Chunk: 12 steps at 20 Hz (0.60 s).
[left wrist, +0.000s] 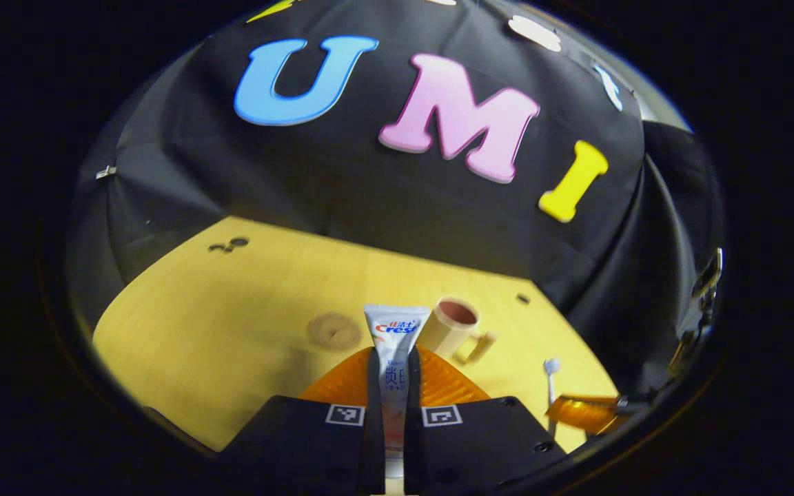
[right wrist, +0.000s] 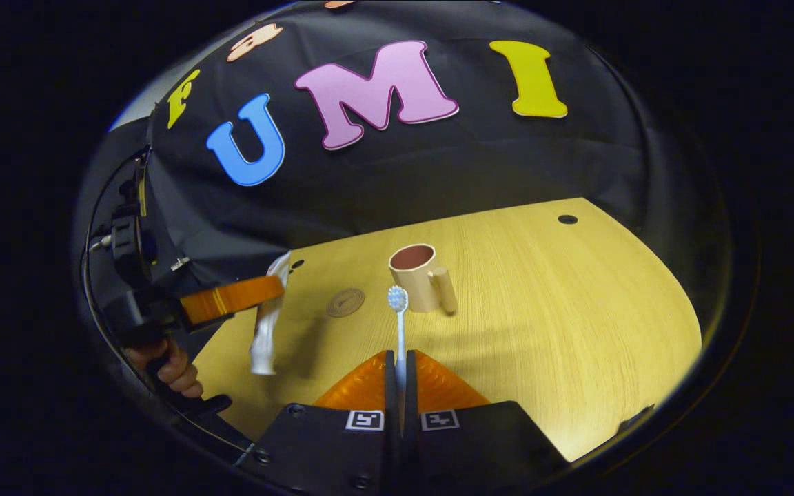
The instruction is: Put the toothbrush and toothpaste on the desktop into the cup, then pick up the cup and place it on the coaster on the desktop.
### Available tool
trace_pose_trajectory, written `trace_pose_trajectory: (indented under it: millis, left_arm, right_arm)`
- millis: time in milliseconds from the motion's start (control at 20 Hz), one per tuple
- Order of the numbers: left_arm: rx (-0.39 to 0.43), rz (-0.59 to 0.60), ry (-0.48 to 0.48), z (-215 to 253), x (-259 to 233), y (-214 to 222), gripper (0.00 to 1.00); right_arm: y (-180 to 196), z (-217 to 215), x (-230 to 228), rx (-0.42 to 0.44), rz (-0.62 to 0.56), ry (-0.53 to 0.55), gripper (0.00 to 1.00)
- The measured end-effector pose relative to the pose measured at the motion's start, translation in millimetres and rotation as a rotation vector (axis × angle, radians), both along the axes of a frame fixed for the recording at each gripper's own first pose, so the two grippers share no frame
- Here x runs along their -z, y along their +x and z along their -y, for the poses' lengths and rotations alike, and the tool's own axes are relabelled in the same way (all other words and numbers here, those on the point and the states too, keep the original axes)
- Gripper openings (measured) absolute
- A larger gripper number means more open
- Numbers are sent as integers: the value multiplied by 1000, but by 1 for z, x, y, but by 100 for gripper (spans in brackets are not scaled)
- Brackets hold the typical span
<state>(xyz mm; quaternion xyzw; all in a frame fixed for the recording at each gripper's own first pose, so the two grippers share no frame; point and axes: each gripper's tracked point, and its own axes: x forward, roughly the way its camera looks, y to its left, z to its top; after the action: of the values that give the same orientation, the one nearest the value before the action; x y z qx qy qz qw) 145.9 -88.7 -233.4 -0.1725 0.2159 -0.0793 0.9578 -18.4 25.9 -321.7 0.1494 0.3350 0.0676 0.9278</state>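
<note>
On the desk (right wrist: 542, 289), a pale wood-grain top with a few small dark round holes, stand one cup and one coaster. Cup (right wrist: 416, 275): a smooth beige cylinder with a dark reddish inside and a block-shaped handle at its 4 o'clock in the right gripper view; it stands upright, with nothing in it. Coaster (right wrist: 345, 302): a flat brown disc with ring marks, lying at 9 o'clock of the cup, near but apart.

One toothpaste (left wrist: 392, 358), a soft white tube with a flat crimped end, stands upright between the left gripper's (left wrist: 393, 362) two fingers, which press on it from both sides; it is held off the desk, the coaster at its 10 o'clock and the cup at 2 o'clock in the left gripper view. In the right gripper view this tube hangs at 9 o'clock, with a hand (right wrist: 173, 368) below it.

One toothbrush (right wrist: 399, 331), a thin white stick with a rounded bristle head, points toward 12 o'clock, clamped between the right gripper's (right wrist: 400, 365) fingers, its head just short of the cup. Both grippers have ribbed, translucent fingers.
</note>
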Motion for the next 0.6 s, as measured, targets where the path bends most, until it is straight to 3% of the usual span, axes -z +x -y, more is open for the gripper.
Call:
trace_pose_trajectory:
  millis: [150, 350, 450, 500, 600]
  left_arm:
    - [-27, 164, -60, 32, -40, 51, 16]
    - [-62, 294, -81, 61, -59, 103, 16]
    - [-81, 336, -86, 70, -51, 121, 20]
    - [-93, 346, -88, 73, -44, 131, 16]
    - [-112, 359, -97, 79, -27, 148, 16]
  right_arm:
    - [3, 22, -5, -10, 31, -4, 5]
    - [0, 41, -3, -37, 33, 18, 5]
    - [3, 49, -4, -52, 46, 33, 5]
    - [5, 53, -5, -55, 57, 40, 5]
    - [11, 60, -1, -62, 75, 44, 5]
